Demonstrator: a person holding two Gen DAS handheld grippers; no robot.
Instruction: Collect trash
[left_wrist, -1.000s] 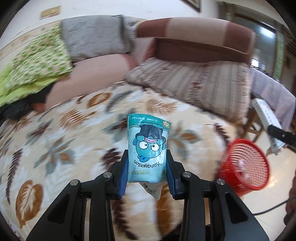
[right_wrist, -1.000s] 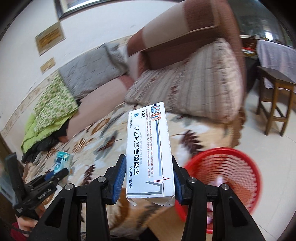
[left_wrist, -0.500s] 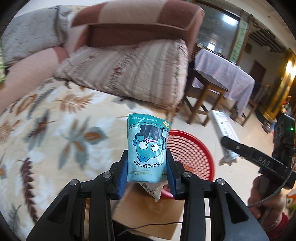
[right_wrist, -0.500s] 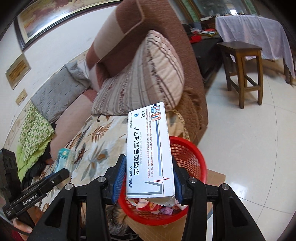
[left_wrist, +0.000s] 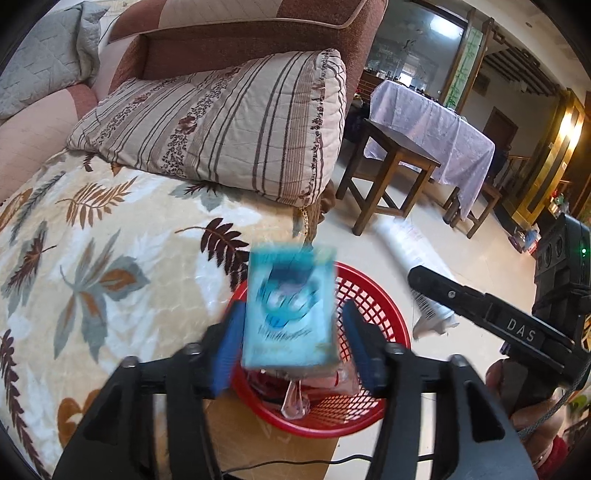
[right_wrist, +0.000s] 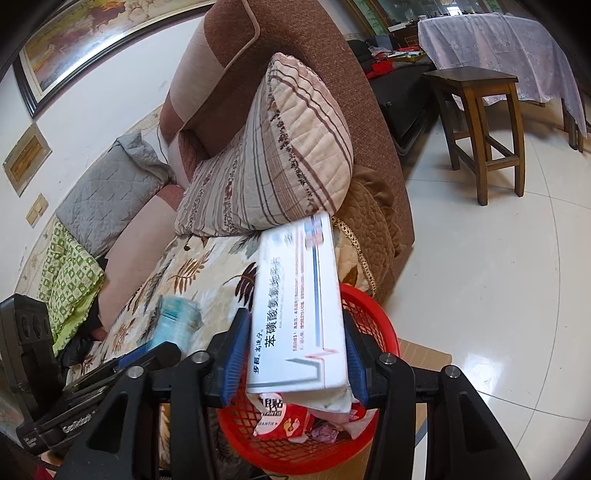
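Since half a second ago, the left gripper (left_wrist: 291, 341) has spread its blue pads away from the teal snack packet (left_wrist: 290, 308), which is now blurring between them with a gap showing on each side, released above the red mesh basket (left_wrist: 373, 306). The right gripper (right_wrist: 293, 356) has also parted its pads; the white medicine box (right_wrist: 299, 314) is tilting with its top leaning right, blurred at the upper end, no longer squeezed and sitting loose over the same basket (right_wrist: 373, 325).

The brown sofa (left_wrist: 236, 33) is filling the upper left of the left wrist view, with a leaf-print blanket (left_wrist: 92, 258) spreading across the lower left and a striped cushion (left_wrist: 229, 125) lying against the armrest in the upper centre. A table under a lilac cloth (left_wrist: 432, 125) is standing in the upper right, and a wooden stool (left_wrist: 391, 177) is standing just in front of it on the pale tiled floor (right_wrist: 498, 277).

The basket is resting on a flat piece of cardboard (right_wrist: 424, 356) at the bottom centre of both views, beside the sofa's edge. Inside it, crumpled wrappers (right_wrist: 284, 415) are showing, one red and white with printed lettering. A clear plastic scrap (left_wrist: 295, 402) is hanging below the packet in the left wrist view.
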